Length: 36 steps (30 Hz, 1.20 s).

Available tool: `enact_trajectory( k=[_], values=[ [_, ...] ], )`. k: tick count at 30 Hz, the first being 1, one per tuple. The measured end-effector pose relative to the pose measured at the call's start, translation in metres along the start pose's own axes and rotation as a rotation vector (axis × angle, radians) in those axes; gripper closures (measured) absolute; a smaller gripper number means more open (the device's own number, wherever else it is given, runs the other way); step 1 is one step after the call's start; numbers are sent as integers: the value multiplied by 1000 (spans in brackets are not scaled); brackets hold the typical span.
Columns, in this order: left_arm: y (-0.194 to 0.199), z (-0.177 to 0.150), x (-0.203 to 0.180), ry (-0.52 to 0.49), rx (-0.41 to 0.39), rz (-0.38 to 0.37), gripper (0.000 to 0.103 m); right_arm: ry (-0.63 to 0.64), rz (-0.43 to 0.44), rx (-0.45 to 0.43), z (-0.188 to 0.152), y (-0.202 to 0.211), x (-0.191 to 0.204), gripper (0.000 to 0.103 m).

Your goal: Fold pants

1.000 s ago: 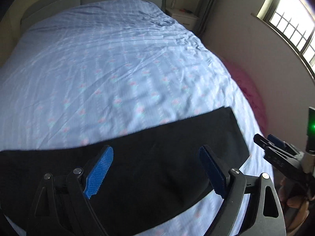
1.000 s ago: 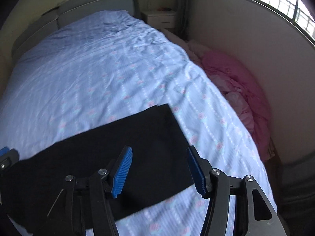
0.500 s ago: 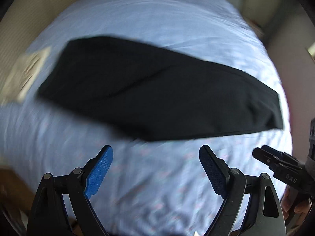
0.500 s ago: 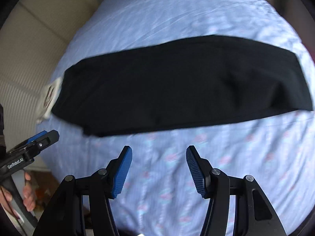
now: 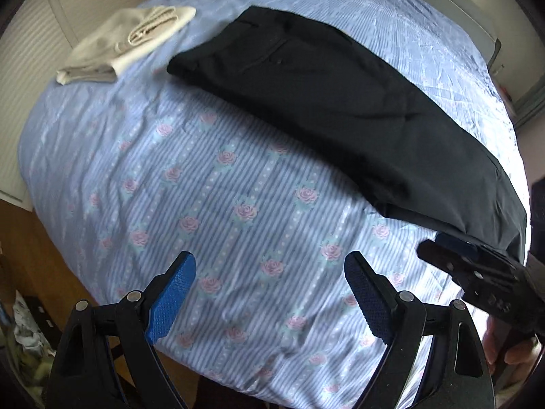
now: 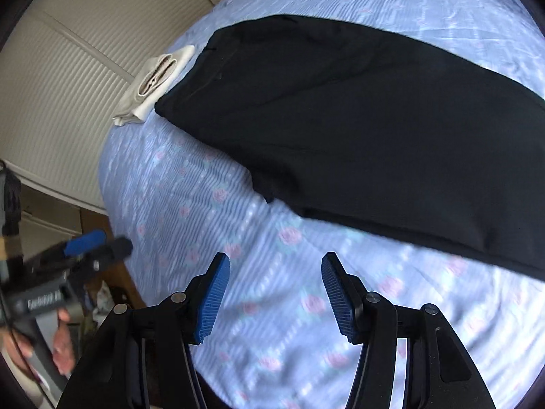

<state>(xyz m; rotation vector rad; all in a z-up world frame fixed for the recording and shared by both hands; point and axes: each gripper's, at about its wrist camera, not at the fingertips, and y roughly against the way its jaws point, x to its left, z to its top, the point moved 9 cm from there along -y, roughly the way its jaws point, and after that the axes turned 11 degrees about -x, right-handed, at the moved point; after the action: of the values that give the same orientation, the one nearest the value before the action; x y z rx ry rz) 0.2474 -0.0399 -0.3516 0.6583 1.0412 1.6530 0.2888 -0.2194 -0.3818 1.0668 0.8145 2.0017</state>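
Black pants [image 5: 340, 102] [image 6: 357, 129] lie flat on the bed, folded lengthwise, running diagonally from the waist at upper left to the leg ends at right. My left gripper [image 5: 269, 293] hovers open over bare sheet, short of the pants, nothing between its blue pads. My right gripper [image 6: 274, 293] is also open and empty above the sheet, just in front of the pants' near edge. In the left wrist view the right gripper [image 5: 473, 272] shows at the right edge, near the leg ends. The left gripper [image 6: 85, 248] shows at the left of the right wrist view, held by a hand.
A folded beige garment [image 5: 126, 41] [image 6: 156, 81] lies on the bed beside the pants' waist. The bed has a blue striped sheet [image 5: 221, 204] with pink roses. A ribbed cream wall [image 6: 68, 78] lies beyond the bed; wooden floor and clutter [image 5: 24, 334] sit below its edge.
Both grippers swung round and tilted down from the leg end to the long side of the pants. The whole garment and the beige garment came into view. Neither jaw changed its opening.
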Motion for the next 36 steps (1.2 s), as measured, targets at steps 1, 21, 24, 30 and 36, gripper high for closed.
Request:
enact_trajectory(
  k=[1, 21, 24, 30, 36],
  values=[
    [-4, 0, 3, 5, 2, -7, 14, 3, -6, -1, 3, -8, 1, 46],
    [-17, -1, 29, 131, -11, -42, 14, 287, -26, -9, 63, -60, 44, 38],
    [-14, -1, 30, 131, -21, -38, 14, 258, -22, 17, 56, -66, 33, 54],
    [-11, 0, 32, 122, -32, -34, 14, 231, -60, 29, 42, -59, 28, 87],
    [-3, 5, 45, 127, -38, -15, 14, 244, 36, 146, 4, -66, 47, 98]
  ],
)
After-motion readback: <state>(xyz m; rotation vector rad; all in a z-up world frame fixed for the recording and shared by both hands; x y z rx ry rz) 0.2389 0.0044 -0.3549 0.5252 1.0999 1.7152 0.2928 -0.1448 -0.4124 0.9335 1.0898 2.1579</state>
